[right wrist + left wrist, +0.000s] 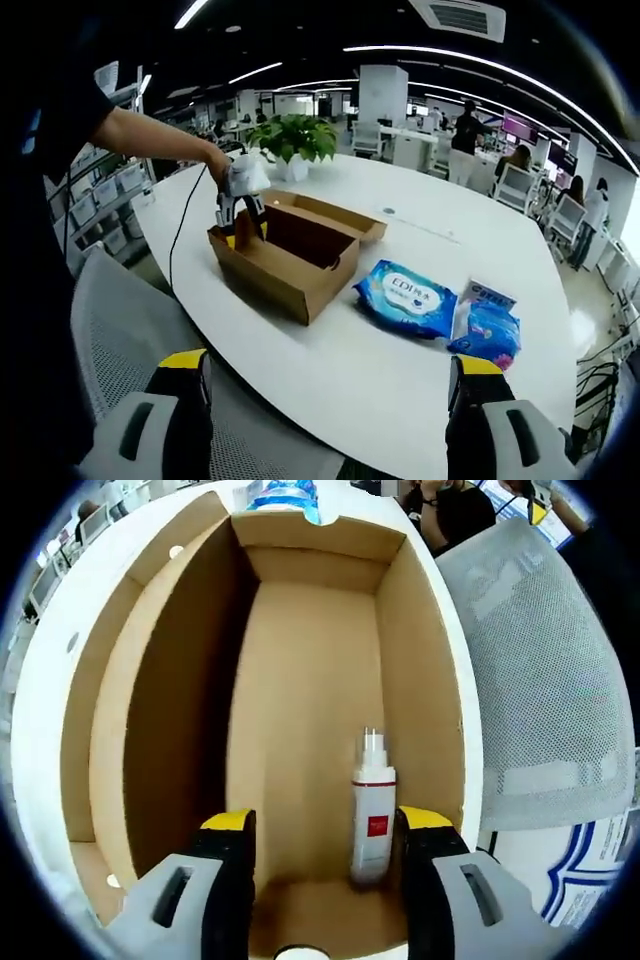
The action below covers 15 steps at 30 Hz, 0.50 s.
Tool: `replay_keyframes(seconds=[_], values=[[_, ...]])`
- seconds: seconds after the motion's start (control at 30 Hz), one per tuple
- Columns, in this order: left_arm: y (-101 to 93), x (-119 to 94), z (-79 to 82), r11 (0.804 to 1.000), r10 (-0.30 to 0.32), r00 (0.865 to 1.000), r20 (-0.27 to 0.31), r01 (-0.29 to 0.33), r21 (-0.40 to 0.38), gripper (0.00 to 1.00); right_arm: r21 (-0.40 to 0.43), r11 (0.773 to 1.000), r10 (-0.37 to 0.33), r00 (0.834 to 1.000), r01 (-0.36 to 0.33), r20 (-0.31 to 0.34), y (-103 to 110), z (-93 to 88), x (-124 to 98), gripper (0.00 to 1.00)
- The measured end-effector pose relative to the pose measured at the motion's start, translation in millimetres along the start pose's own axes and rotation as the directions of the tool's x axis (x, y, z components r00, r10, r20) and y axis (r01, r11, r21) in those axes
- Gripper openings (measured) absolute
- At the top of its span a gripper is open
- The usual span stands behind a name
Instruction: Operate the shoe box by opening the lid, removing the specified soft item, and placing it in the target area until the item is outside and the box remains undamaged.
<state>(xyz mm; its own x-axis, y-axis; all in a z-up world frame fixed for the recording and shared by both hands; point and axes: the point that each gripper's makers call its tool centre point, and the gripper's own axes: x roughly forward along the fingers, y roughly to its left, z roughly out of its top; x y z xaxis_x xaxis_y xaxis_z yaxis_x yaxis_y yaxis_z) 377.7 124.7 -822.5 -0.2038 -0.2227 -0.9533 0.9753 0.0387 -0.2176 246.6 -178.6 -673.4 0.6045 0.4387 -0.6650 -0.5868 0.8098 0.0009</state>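
Note:
The brown shoe box (310,680) lies open under my left gripper (325,825), whose yellow-tipped jaws stand open just inside its near end. A white bottle with a red label (373,820) lies on the box floor, close to the right jaw. In the right gripper view the same box (285,250) sits on the white table (390,370), its lid folded back, and the left gripper (240,210) reaches down into its left end, held by a person's hand. My right gripper (330,375) hangs open above the table's near edge, empty. A blue wipes pack (405,297) lies right of the box.
A smaller blue packet (487,330) lies beside the wipes pack. A grey mesh chair (545,680) stands by the table, also in the right gripper view as the chair back (130,330). A potted plant (293,140) stands at the table's far end. People sit at desks behind.

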Motion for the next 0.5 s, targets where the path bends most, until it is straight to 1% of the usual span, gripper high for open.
replay_keyframes(seconds=[0.17, 0.4, 0.5], values=[[-1.1, 6.8, -1.0, 1.000, -0.019, 1.000, -0.020, 0.019, 0.018, 0.55, 0.009, 1.000, -0.017, 1.000, 0.017, -0.001, -2.8, 0.6, -0.1, 0.99], [-2.8, 13.1, 1.1, 0.999, -0.038, 0.999, -0.017, 0.038, 0.019, 0.56, 0.017, 0.999, -0.042, 0.999, 0.042, -0.009, -6.8, -0.2, -1.9, 0.99], [0.8, 15.1, 1.3, 1.000, -0.019, 1.000, -0.008, 0.019, 0.020, 0.54, 0.023, 0.999, -0.047, 0.999, 0.047, -0.005, -6.5, -0.3, -2.4, 0.99]])
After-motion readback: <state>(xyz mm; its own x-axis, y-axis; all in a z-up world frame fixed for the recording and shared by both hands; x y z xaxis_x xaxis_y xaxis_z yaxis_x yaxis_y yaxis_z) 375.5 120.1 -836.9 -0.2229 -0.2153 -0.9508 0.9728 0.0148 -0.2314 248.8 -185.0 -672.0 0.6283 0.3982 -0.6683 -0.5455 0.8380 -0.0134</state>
